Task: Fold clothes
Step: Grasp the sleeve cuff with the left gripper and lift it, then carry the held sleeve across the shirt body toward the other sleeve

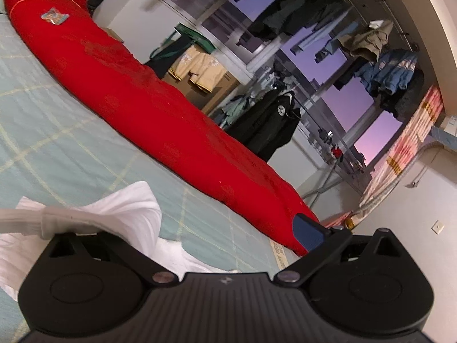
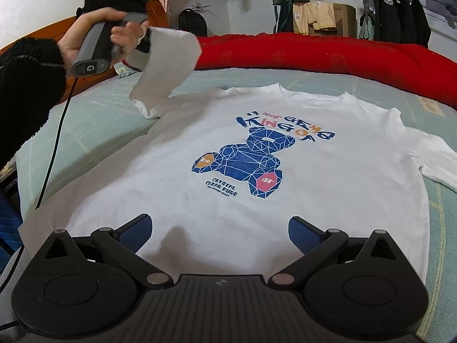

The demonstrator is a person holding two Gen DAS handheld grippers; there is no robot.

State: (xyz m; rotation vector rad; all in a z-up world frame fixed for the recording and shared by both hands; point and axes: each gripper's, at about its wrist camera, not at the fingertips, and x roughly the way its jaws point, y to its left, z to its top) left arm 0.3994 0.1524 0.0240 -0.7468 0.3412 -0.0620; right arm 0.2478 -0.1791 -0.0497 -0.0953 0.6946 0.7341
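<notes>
Lifting of one sleeve of a white T-shirt [image 2: 285, 188] that is spread on a bed.

The T-shirt is laid flat, print side up, on the pale green checked bedsheet [image 2: 94, 120], with a blue bear print [image 2: 242, 163] in the middle and a red quilt [image 2: 328, 54] rolled along its collar side. The sleeve [image 2: 168, 65] on the left is held up above the sheet by the left gripper [image 1: 177, 228]; in the left wrist view white cloth is seen over its left finger, but it cannot be told how far the jaws are pressed together. That gripper is carried by a hand [image 2: 100, 31] in a black sleeve. The right gripper [image 2: 220, 231] is kept with fingers spread apart over the lower hem, holding nothing.
</notes>
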